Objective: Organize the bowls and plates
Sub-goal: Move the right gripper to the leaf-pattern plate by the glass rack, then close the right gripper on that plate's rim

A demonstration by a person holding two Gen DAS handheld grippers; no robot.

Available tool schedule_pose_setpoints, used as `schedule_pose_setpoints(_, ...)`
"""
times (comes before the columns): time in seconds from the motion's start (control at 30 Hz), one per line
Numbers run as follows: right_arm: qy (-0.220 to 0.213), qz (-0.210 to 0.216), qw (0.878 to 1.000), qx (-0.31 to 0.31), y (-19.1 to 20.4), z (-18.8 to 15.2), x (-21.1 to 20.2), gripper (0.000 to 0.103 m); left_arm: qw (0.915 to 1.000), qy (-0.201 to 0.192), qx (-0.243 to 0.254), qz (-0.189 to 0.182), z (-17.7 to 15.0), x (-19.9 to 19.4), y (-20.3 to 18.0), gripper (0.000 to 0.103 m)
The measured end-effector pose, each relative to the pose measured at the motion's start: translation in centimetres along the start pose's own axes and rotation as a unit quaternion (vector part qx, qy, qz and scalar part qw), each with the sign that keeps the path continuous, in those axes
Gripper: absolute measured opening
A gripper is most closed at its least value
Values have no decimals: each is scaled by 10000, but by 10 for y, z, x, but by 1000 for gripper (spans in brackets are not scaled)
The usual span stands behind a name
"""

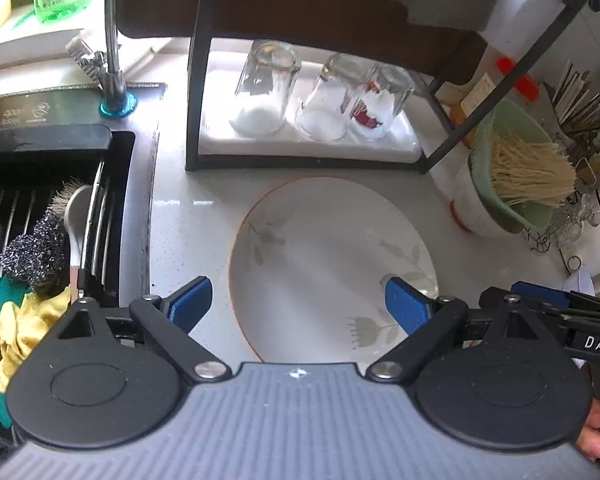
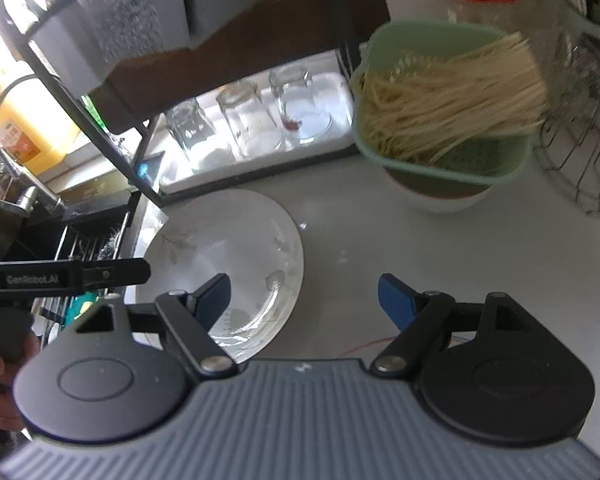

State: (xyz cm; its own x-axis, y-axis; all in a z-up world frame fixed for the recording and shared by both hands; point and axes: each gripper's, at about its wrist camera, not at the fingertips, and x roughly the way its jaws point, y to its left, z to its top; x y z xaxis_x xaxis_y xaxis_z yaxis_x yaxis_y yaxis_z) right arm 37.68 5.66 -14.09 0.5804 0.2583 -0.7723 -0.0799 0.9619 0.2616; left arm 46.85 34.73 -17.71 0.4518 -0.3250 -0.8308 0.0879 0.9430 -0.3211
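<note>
A white plate with a faint leaf pattern (image 1: 324, 256) lies flat on the pale counter; it also shows in the right wrist view (image 2: 224, 256). My left gripper (image 1: 298, 306) is open and empty, hovering over the plate's near edge with its blue pads either side. My right gripper (image 2: 304, 300) is open and empty, above the counter at the plate's right edge. A white bowl (image 2: 440, 196) stands at the right, under a green strainer; it also shows in the left wrist view (image 1: 476, 216).
A black rack (image 1: 196, 92) shelters three upturned glasses (image 1: 320, 96) on a white tray. The green strainer (image 2: 440, 92) holds dry noodles. The sink with a drying rack, scourer and cloth (image 1: 40, 248) lies left. A wire basket (image 2: 580, 152) stands far right.
</note>
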Motion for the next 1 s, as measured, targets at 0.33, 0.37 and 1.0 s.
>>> schedule_pose_setpoints(0.33, 286, -136, 9994, 120, 11, 9, 35, 60, 9993, 125, 76, -335, 26, 37, 21, 81)
schedule_pose_setpoints(0.37, 341, -114, 9992, 149, 12, 10, 40, 52, 9989, 202, 128, -399, 28, 42, 23, 75)
schedule_pose_setpoints(1.0, 791, -376, 9951, 452, 15, 6, 79, 18, 9955, 563, 401, -644, 31, 74, 42, 36)
